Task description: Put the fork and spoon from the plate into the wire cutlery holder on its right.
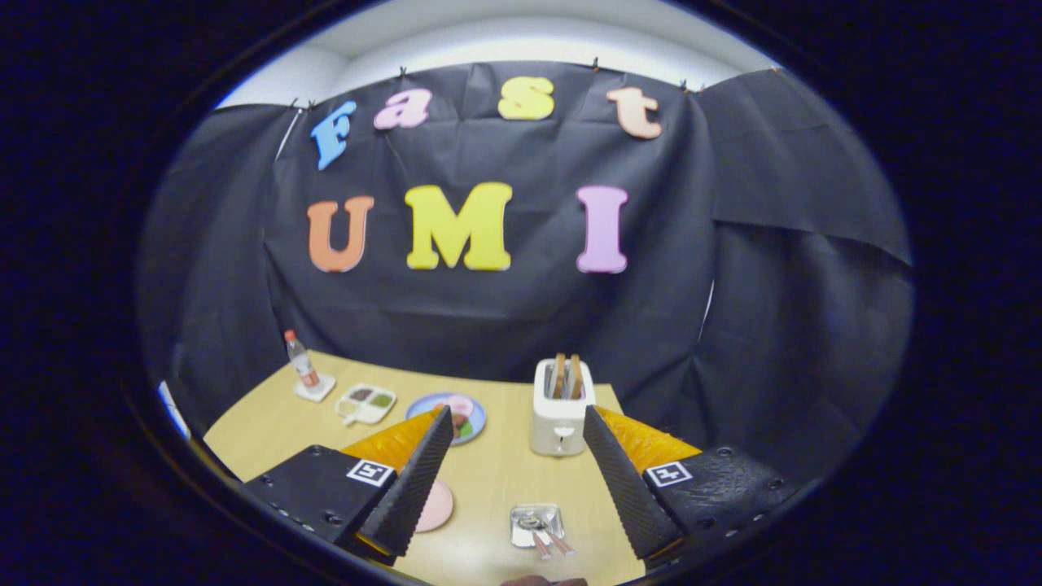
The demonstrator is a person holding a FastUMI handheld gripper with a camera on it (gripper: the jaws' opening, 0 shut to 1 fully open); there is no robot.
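the gripper [518, 472] hangs with jaws spread wide, empty, above the counter [488, 476]. between them, near the counter's front edge, stands the wire cutlery holder [536, 523] with cutlery handles [551, 543] sticking out; pink plate [435, 506] beside it.

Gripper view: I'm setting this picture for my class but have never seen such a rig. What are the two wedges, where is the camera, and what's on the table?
There is no robot arm here. A person carries a hand-held two-finger tool, and a wide-angle camera riding on it looks forward along the fingers. The two wedges are those fingers. They stand apart and hold nothing.

Beyond them is a wooden table. At its far side stand a bottle, a white divided dish, a blue plate with food, and a white toaster holding two slices. Nearer, a pink plate peeks from behind the left finger. Between the fingers sits the wire cutlery holder, with cutlery handles seemingly sticking out of it.
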